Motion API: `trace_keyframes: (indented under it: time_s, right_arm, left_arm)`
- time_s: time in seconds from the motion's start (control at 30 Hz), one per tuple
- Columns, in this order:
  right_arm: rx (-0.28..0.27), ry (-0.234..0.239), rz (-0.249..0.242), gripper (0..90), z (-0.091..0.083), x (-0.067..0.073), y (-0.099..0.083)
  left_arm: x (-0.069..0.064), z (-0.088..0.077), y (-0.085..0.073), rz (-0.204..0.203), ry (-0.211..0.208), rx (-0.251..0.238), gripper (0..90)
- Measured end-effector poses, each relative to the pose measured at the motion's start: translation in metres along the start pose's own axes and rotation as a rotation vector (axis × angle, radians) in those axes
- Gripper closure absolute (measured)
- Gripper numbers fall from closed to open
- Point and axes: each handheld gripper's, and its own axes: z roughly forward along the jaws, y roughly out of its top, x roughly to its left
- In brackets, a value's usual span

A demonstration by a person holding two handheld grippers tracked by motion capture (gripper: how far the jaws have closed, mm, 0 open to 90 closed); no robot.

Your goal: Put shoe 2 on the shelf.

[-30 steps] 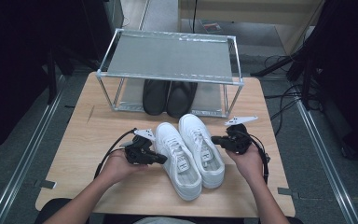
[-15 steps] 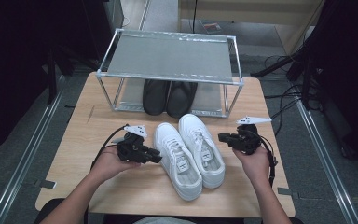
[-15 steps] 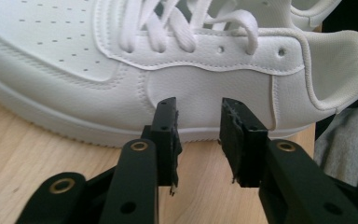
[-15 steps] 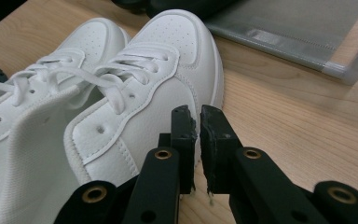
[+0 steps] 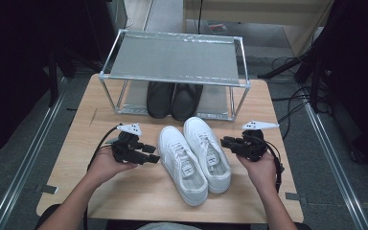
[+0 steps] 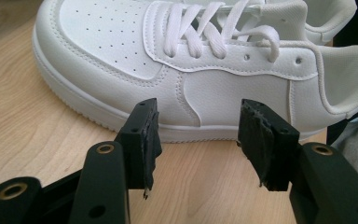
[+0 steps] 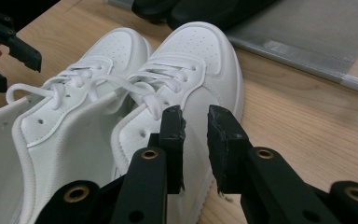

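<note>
- The pair of white sneakers (image 5: pixel 194 155) sits side by side in the middle of the tabletop (image 5: pixel 86 139), toes pointing at the wire shoe rack (image 5: pixel 172 57), soles flat, nobody holding them.
- Left hand-held gripper (image 5: pixel 149 155) – a second ago it was right up against the left sneaker (image 6: pixel 168 79); now it has backed off to the side, its jaws have just been opening, and nothing is between them. Released, just beside the shoe's sidewall.
- Right hand-held gripper (image 5: pixel 227 142) – its jaws have also just been opening, only to a narrow gap, empty, hovering by the right sneaker (image 7: pixel 186 79).
- My read: the pair has just been set down and squared up, so this placing step looks finished.
- Under the rack's shelf there's a pair of black shoes (image 5: pixel 174 99) already parked – the white ones probably go up there next.
</note>
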Motion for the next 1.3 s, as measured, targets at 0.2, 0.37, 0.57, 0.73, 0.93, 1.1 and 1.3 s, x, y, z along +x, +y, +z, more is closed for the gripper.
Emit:
trace_keyframes:
  time_s: [0.2, 0.37, 0.57, 0.73, 0.93, 1.1, 1.3]
  right_arm:
    - [-0.016, 0.012, -0.002, 71.6, -0.003, 0.009, 0.002]
    - [-0.032, 0.012, -0.007, 67.5, -0.005, 0.016, 0.003]
    - [-0.039, 0.038, -0.014, 66.3, -0.005, 0.031, 0.002]
    - [-0.041, 0.047, -0.042, 60.9, -0.002, 0.047, 0.001]
    - [-0.052, 0.018, -0.049, 48.3, 0.004, 0.061, -0.001]
    - [-0.075, 0.025, -0.009, 42.3, 0.006, 0.069, -0.004]
    - [-0.05, -0.003, -0.026, 37.6, 0.016, 0.08, -0.012]
  left_arm:
    - [0.0, -0.003, -0.001, 0.003, 0.018, -0.011, 45.1]
    - [0.003, -0.005, 0.0, -0.011, 0.021, -0.031, 40.4]
    - [0.003, -0.006, 0.0, -0.013, 0.033, -0.038, 39.8]
    - [0.005, -0.008, 0.0, -0.019, 0.036, -0.047, 39.7]
    - [0.007, -0.011, 0.0, -0.022, 0.043, -0.055, 39.6]
    - [0.008, -0.013, 0.002, -0.023, 0.046, -0.065, 39.6]
    - [0.01, -0.012, 0.004, -0.036, 0.029, -0.088, 39.6]
